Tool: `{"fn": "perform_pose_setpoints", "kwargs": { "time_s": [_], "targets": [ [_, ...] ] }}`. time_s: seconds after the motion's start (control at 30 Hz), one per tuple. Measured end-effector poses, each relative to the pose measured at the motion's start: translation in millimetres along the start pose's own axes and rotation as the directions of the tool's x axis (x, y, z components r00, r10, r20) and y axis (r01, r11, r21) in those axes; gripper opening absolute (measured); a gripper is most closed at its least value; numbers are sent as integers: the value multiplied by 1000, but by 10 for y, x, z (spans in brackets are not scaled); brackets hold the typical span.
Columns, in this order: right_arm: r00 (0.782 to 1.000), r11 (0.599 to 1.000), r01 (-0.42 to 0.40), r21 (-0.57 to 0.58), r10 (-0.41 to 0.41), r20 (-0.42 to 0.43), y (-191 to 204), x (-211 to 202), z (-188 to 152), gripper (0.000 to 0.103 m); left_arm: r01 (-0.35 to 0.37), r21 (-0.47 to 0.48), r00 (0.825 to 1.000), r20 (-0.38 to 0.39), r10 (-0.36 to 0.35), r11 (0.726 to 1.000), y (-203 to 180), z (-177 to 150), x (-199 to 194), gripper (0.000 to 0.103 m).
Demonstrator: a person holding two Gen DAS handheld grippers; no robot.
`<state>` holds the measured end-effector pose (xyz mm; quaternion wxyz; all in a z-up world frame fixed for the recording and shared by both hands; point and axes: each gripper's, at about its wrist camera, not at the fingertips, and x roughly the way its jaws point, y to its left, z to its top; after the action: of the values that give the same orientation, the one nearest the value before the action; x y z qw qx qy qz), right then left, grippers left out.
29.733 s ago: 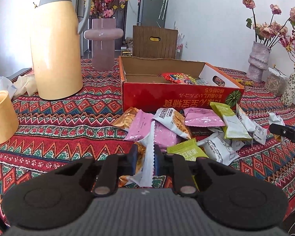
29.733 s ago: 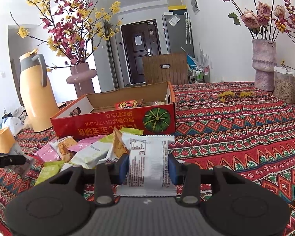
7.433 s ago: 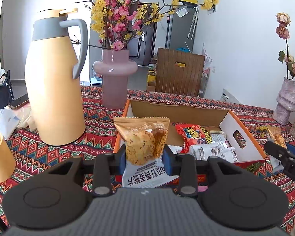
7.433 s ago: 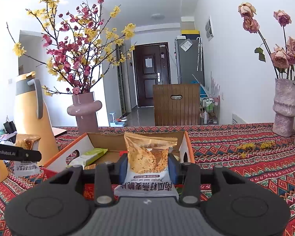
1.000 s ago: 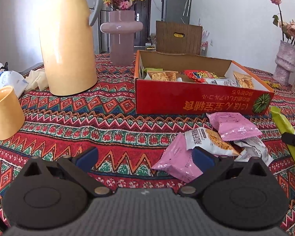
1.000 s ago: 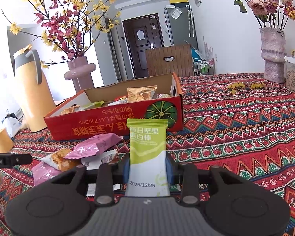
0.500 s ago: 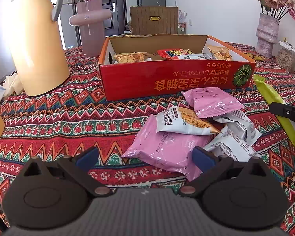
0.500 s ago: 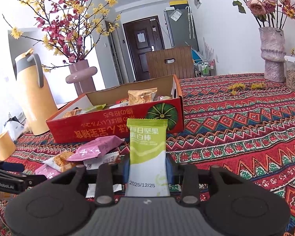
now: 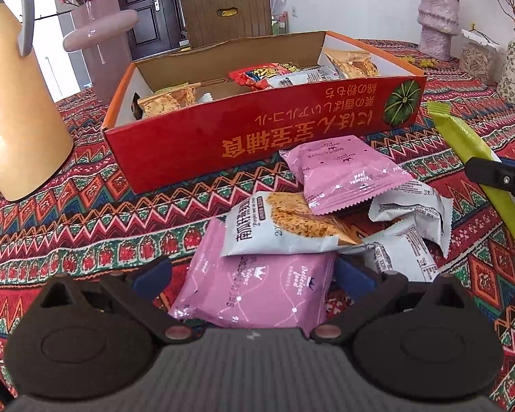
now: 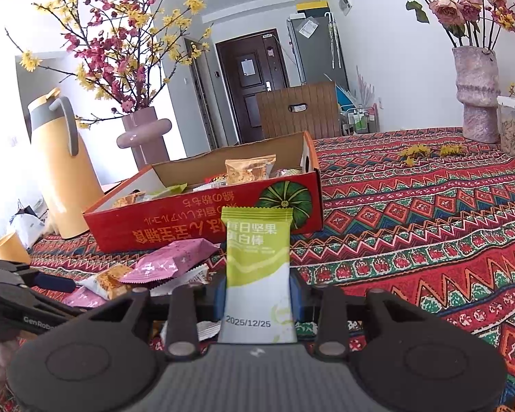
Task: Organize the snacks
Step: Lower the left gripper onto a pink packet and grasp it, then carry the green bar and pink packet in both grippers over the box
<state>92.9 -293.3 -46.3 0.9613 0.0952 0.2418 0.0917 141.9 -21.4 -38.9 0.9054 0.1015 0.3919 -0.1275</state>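
A red cardboard box with several snacks inside stands on the patterned tablecloth; it also shows in the right wrist view. In front of it lies a pile of packets. My left gripper is open, its fingers either side of a pink packet at the near end of the pile. A white cracker packet lies on the pink one. My right gripper is shut on a green bar packet, held upright above the table right of the pile; the packet also shows in the left wrist view.
A yellow thermos jug and a pink vase stand left of the box. A yellow cup sits at far left. A second pink packet and white packets lie in the pile. Vases stand at the right.
My left gripper has moved forward and down to the pile, so the pink packet now lies between its open fingers. My right gripper still holds the green bar, a little higher.
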Motion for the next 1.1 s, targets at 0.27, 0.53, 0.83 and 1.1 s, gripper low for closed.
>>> {"fn": "perform_pose_setpoints", "kwargs": {
  "time_s": [0.27, 0.53, 0.83, 1.1],
  "targets": [
    [1000, 1000, -2, 0, 2, -2, 3, 6, 5, 35, 58, -64, 998, 13, -57, 996, 76, -51, -32, 90],
    [1000, 1000, 1, -3, -1, -5, 21, 20, 1, 35, 70, -96, 996, 59, -65, 993, 138, -175, -206, 69],
    [1000, 1000, 8, -7, -8, -1, 24, 5, 3, 35, 11, -105, 992, 123, 2, 994, 151, -341, -447, 67],
    [1000, 1000, 4, -30, -4, 11, 75, -75, 53, 35, -13, -108, 979, 200, 34, 994, 165, -356, -740, 67]
  ]
}}
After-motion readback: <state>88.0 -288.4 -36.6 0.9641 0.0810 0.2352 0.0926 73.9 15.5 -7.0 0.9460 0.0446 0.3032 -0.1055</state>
